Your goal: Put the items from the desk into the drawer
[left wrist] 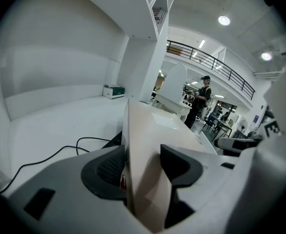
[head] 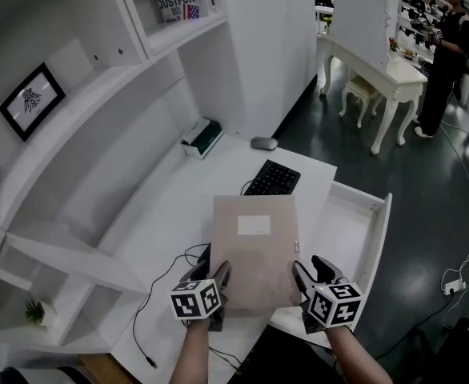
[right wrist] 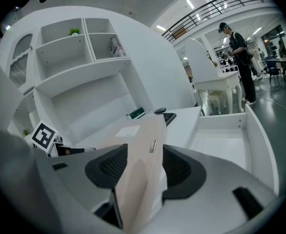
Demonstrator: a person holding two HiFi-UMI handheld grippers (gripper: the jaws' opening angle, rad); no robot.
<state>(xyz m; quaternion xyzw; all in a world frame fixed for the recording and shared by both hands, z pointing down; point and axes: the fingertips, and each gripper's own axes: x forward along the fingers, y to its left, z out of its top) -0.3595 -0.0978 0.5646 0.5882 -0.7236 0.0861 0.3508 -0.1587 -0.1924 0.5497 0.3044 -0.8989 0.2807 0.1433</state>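
A flat beige folder (head: pixel 254 250) with a white label is held level above the white desk (head: pixel 178 206), over the desk's front part. My left gripper (head: pixel 218 282) is shut on the folder's near left corner, and the folder's edge (left wrist: pixel 143 165) runs between its jaws. My right gripper (head: pixel 302 282) is shut on the near right corner, the folder (right wrist: pixel 143 165) pinched between its pads. The open white drawer (head: pixel 354 230) sits to the right of the folder, its inside (right wrist: pixel 221 140) bare.
A black keyboard (head: pixel 273 178) and a grey mouse (head: pixel 263 143) lie beyond the folder. A green and white box (head: pixel 202 138) rests at the back of the desk. A black cable (head: pixel 150 290) runs along the desk's left. A person (head: pixel 446 54) stands by white furniture (head: pixel 378 66).
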